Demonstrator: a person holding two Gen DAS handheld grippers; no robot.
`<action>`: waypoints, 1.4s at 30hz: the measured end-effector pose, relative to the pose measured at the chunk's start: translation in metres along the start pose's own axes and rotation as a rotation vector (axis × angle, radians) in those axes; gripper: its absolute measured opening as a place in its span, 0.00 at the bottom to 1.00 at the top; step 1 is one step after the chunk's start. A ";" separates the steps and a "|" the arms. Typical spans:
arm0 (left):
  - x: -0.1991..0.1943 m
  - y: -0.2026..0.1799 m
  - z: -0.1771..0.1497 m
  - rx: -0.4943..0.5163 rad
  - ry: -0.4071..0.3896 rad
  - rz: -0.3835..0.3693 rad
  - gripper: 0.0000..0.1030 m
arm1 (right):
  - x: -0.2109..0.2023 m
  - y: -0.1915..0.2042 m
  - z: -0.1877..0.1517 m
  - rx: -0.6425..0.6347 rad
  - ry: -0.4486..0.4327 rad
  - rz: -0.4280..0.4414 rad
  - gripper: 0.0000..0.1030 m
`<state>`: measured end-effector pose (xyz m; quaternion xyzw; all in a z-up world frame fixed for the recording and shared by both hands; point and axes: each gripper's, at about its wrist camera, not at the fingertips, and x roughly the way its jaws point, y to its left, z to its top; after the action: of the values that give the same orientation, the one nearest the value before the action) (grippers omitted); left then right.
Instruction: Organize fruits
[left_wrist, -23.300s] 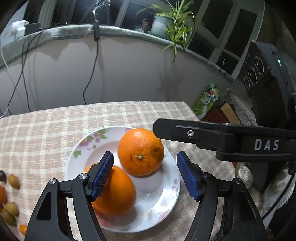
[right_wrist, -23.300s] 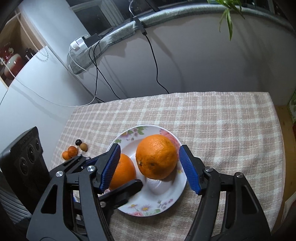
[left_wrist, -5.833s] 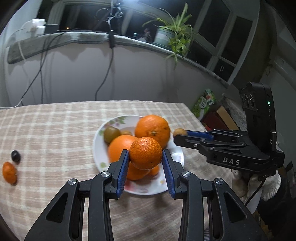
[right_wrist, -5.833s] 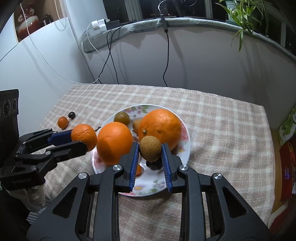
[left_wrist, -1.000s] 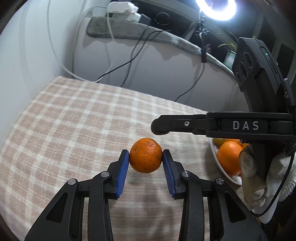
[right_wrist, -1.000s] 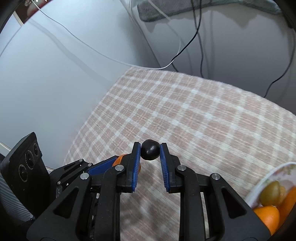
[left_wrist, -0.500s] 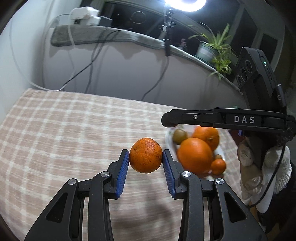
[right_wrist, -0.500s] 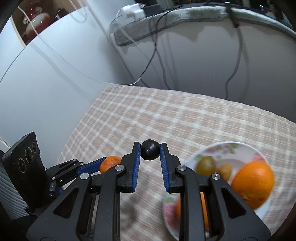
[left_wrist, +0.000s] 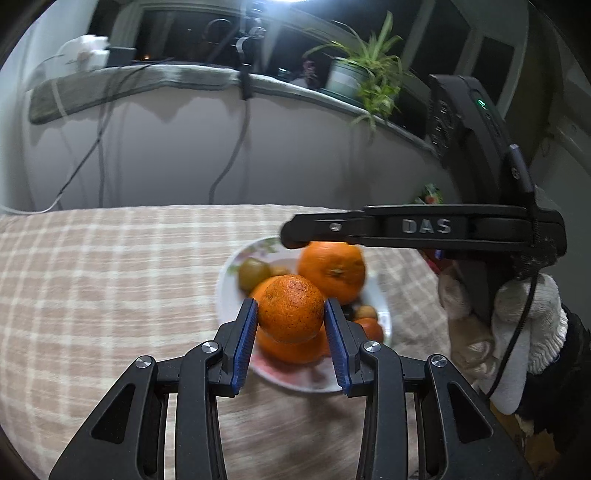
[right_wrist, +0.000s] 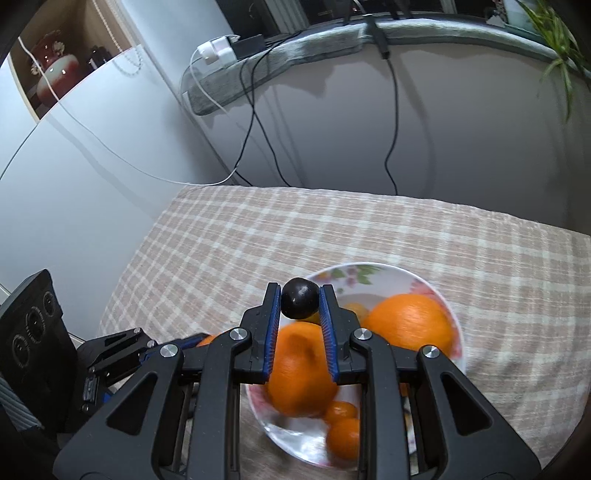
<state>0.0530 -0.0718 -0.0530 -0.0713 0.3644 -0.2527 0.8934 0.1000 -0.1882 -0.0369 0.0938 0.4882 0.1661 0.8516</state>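
My left gripper (left_wrist: 290, 315) is shut on a small mandarin (left_wrist: 290, 308) and holds it above the near edge of the flowered plate (left_wrist: 295, 376). My right gripper (right_wrist: 300, 299) is shut on a small dark round fruit (right_wrist: 300, 298) and holds it over the plate (right_wrist: 376, 271). The plate holds two big oranges (right_wrist: 410, 323), a green kiwi (left_wrist: 253, 273) and several small orange fruits (right_wrist: 343, 437). The right gripper shows in the left wrist view as a black bar (left_wrist: 406, 230) over the plate.
The plate sits on a checked beige tablecloth (left_wrist: 103, 280) that covers the table. A wall with hanging cables (right_wrist: 391, 122) runs behind the table. A potted plant (left_wrist: 354, 81) stands on the ledge. The left gripper's body (right_wrist: 122, 354) is at lower left in the right wrist view.
Both grippers have swung right from the bare cloth to over the plate, each still holding its fruit. The plate now lies directly under both.
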 end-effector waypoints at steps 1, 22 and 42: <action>0.003 -0.005 0.000 0.009 0.004 -0.006 0.34 | -0.001 -0.002 0.000 0.003 -0.001 -0.002 0.22; 0.035 -0.050 0.006 0.089 0.046 -0.037 0.35 | 0.004 -0.027 -0.001 0.028 0.010 0.010 0.22; 0.032 -0.033 0.007 0.054 0.036 -0.021 0.52 | -0.001 -0.027 -0.002 0.046 -0.016 0.017 0.46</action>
<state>0.0644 -0.1168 -0.0572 -0.0465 0.3726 -0.2732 0.8856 0.1028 -0.2139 -0.0457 0.1191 0.4842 0.1613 0.8517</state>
